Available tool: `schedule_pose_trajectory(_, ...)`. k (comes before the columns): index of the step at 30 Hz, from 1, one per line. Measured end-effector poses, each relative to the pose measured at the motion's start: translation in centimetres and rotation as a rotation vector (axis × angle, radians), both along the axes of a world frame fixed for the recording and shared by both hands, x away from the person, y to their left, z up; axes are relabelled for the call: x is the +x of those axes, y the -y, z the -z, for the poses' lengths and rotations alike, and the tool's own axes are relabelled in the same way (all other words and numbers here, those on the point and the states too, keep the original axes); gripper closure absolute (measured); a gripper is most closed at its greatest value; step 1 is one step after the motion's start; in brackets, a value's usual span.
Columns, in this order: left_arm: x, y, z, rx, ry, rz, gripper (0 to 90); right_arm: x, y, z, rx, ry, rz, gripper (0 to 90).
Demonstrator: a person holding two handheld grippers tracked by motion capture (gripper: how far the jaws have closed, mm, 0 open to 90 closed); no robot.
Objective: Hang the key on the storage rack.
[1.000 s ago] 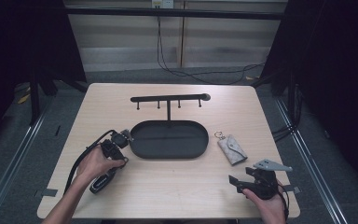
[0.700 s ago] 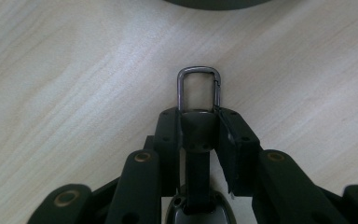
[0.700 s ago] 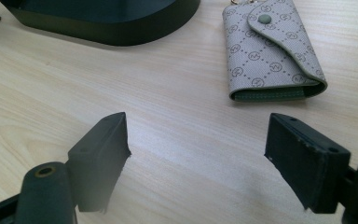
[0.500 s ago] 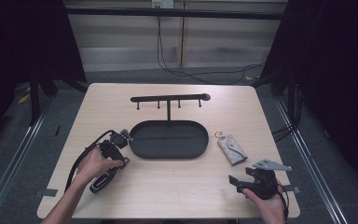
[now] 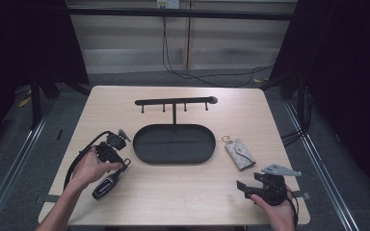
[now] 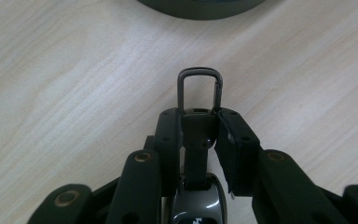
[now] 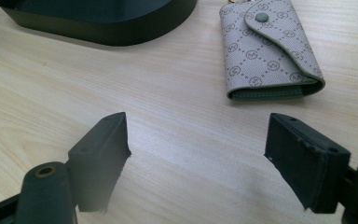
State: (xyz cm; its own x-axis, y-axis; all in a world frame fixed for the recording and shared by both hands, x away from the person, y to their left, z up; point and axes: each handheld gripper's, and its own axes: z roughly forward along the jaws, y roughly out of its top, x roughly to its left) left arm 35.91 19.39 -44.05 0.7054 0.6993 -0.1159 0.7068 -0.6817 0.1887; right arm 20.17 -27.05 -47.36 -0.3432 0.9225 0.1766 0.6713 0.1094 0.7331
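- Nothing is moving since a second ago; both grippers are staying put.
- The left gripper [image 6: 199, 135] is clamping a key fob [image 6: 198, 154] (clip [image 6: 200, 88] protruding) at lower left.
- The right gripper [image 7: 198, 158] is gaping at lower right, facing the key pouch [image 7: 268, 49], probably lining up a grasp.

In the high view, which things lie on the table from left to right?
Left claw shut on the black key fob → black oval tray → grey key pouch → right claw, open.

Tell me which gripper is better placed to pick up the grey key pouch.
The right gripper: its jaws stand open with the key pouch just ahead. The left gripper is shut on a key fob, across the tray.
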Motion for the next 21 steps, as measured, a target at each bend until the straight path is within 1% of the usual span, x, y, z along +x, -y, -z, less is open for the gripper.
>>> schedule_pose_trajectory(5,-0.1,-0.4,-0.9,-0.019,0.002,-0.005,70.7,0.1,0.0,0.0,0.003,-0.003,0.005,21.2)
schedule_pose_trajectory(7,-0.1,-0.7,-1.5,-0.033,0.012,-0.010,70.8,0.1,0.0,0.0,0.004,-0.003,0.002,21.2)
schedule_pose_trajectory(8,-0.2,-0.8,-1.8,-0.036,0.012,-0.008,70.8,0.1,0.0,0.0,0.004,-0.004,0.003,21.2)
schedule_pose_trajectory(9,-0.2,-0.9,-2.1,-0.041,0.021,-0.009,70.7,0.1,0.0,0.0,0.003,-0.005,0.003,21.2)
schedule_pose_trajectory(11,-0.3,-1.1,-2.5,-0.048,0.020,-0.006,70.8,0.1,0.0,0.0,0.002,-0.004,0.002,21.2)
schedule_pose_trajectory(13,-0.4,-1.3,-2.9,-0.054,0.031,-0.009,70.8,0.0,0.0,0.0,0.005,0.002,0.001,21.2)
schedule_pose_trajectory(14,-0.4,-1.4,-3.2,-0.056,0.028,-0.001,70.7,0.0,0.0,0.0,0.004,0.002,0.001,21.2)
schedule_pose_trajectory(16,-0.5,-1.6,-3.7,-0.065,0.037,-0.013,70.7,0.0,0.0,0.0,0.005,0.000,0.000,21.2)
schedule_pose_trajectory(17,-0.5,-1.8,-4.1,-0.064,0.055,-0.015,70.8,0.0,0.0,0.0,0.004,-0.001,0.001,21.2)
schedule_pose_trajectory(18,-0.6,-1.9,-4.4,-0.061,0.071,-0.029,70.8,0.0,0.0,0.0,0.003,-0.001,0.000,21.2)
schedule_pose_trajectory(19,-0.7,-2.0,-4.7,-0.054,0.071,-0.032,70.7,0.0,0.0,0.0,0.003,0.002,0.000,21.1)
schedule_pose_trajectory(21,-0.8,-2.1,-5.1,-0.059,0.079,-0.031,70.8,0.0,0.0,0.0,0.003,0.003,0.003,21.0)
